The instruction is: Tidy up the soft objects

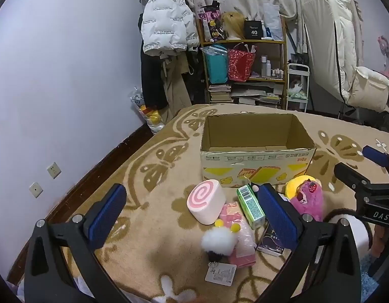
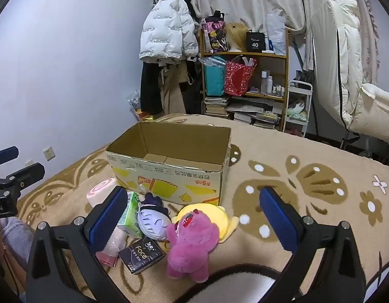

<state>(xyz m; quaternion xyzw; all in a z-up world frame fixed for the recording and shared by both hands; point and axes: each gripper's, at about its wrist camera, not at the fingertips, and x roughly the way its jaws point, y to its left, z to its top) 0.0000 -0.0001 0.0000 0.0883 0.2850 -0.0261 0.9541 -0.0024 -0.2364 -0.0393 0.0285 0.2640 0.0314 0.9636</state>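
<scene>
Your right gripper (image 2: pixel 193 217), fingers wide apart and empty, frames the pink plush bear (image 2: pixel 190 242) at lower centre; your left gripper (image 1: pixel 193 217) gapes empty too.

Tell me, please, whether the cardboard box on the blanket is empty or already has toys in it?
Empty, as far as visible: the cardboard box stands open-topped, and both views show only bare inner walls and bottom flaps. The pink plush bear still lies outside.
</scene>
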